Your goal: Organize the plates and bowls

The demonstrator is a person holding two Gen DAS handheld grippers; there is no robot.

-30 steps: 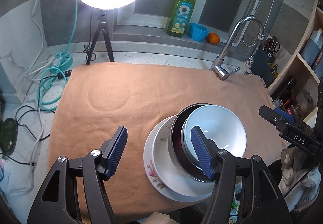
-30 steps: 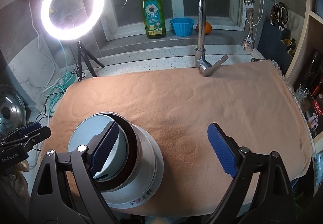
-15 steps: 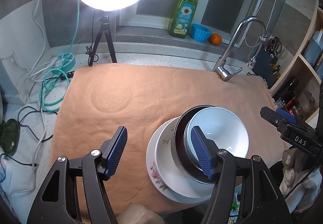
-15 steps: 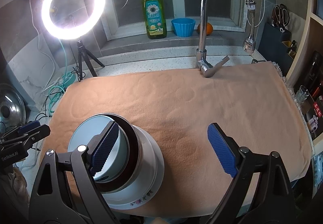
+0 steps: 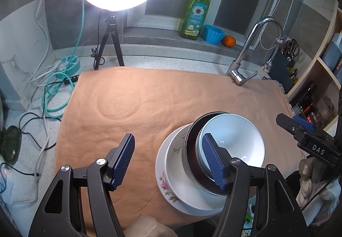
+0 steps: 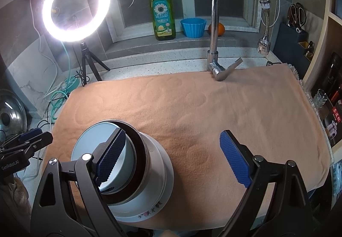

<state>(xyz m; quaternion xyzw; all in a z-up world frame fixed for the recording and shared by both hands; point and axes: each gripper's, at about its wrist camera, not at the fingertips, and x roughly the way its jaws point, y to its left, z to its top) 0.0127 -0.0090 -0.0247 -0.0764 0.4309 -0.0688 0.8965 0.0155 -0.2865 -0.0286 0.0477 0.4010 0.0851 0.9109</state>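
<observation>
Both grippers, left (image 5: 168, 160) and right (image 6: 177, 158), released above towel (image 5: 149, 104); 2 bowls (image 5: 233, 141) stacked on plate (image 5: 171, 179).

Both wrist views high, facing sinkward, sharing towel (image 5: 149, 108)

Left gripper (image 5: 168, 160) gaped lower centre, white bowl (image 5: 232, 141) nested in dark bowl (image 5: 190, 151) on plate (image 5: 171, 179), lower right, towel (image 5: 149, 96) beneath.
</observation>
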